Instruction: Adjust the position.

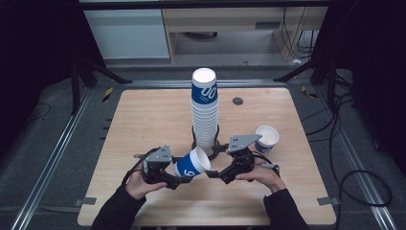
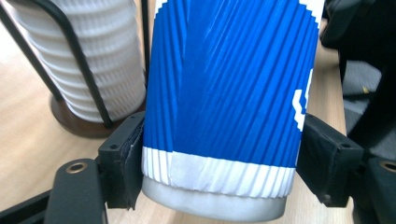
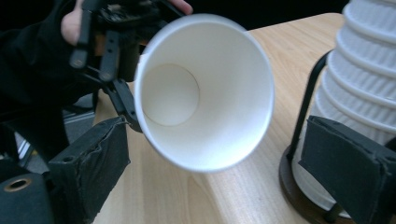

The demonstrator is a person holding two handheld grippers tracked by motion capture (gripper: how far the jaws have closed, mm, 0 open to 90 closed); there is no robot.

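Observation:
My left gripper [image 1: 181, 171] is shut on a blue and white paper cup [image 1: 192, 164] near its base. The cup lies tilted, with its open mouth turned toward the right gripper. In the left gripper view both black pads [image 2: 122, 161] press on the ribbed blue cup [image 2: 224, 88]. My right gripper [image 1: 215, 161] stands open just in front of the cup's mouth. In the right gripper view the white inside of the cup [image 3: 205, 93] faces the camera, between and beyond the spread pads [image 3: 93, 161], which do not press on it.
A tall stack of paper cups [image 1: 205, 108] stands in a black wire holder on a round dark base [image 3: 299, 186] at the table's middle, right behind both grippers. A single cup [image 1: 266, 138] stands upright to the right. The wooden table [image 1: 143, 120] has free room at left.

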